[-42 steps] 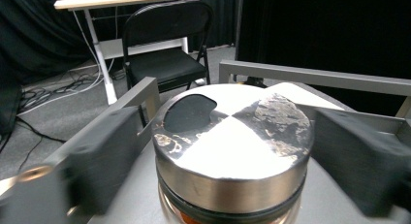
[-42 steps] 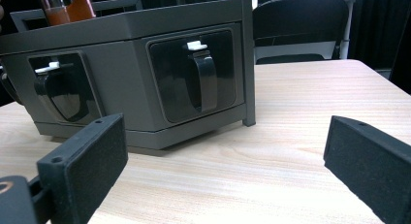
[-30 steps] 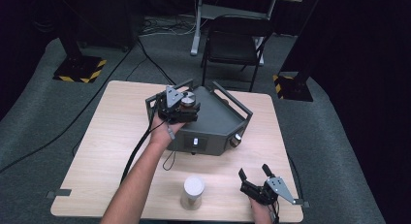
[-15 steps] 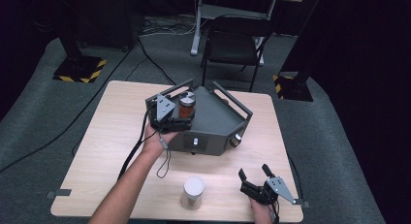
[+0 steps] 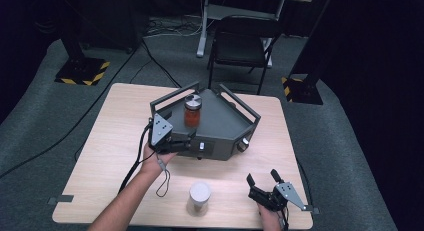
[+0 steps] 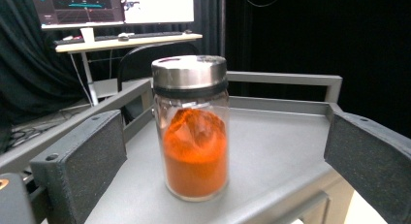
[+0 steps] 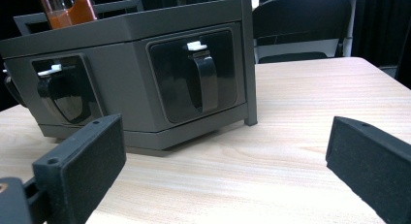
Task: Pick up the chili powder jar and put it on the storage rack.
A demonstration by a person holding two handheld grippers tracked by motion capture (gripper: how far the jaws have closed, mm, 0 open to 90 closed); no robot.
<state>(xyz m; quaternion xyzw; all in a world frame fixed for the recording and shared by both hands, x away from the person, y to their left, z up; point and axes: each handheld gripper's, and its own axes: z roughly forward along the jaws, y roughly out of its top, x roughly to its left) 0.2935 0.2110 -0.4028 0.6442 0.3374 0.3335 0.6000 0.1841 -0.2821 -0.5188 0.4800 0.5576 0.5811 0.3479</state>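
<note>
Spice jar (image 6: 192, 128) with orange powder and a steel lid stands upright on the top deck of the grey cabinet (image 5: 220, 122), toward the deck's back-left part, close to the rail there. Its long axis runs straight up, lid on top, base flat on the deck. In the left gripper view it sits between the two black jaws, which stand wide apart and touch nothing. The left claw (image 5: 176, 141) is open at the cabinet's front-left edge, with the jar just beyond it.

The step in hand looks like a grasp or a release of that jar. To do it well, I would keep the jaws level with the deck and centred on the glass body below the lid, so that the pads meet the round wall squarely; a grip on the steel lid may slip or tip the jar. The rail beside the jar leaves little room, so any move should go straight along the jaw line.

The right claw (image 5: 265, 185) rests open on the surface in front of the cabinet, to its right, facing the cabinet's drawers. A white-lidded cup (image 5: 199, 197) stands in front of the cabinet too.
</note>
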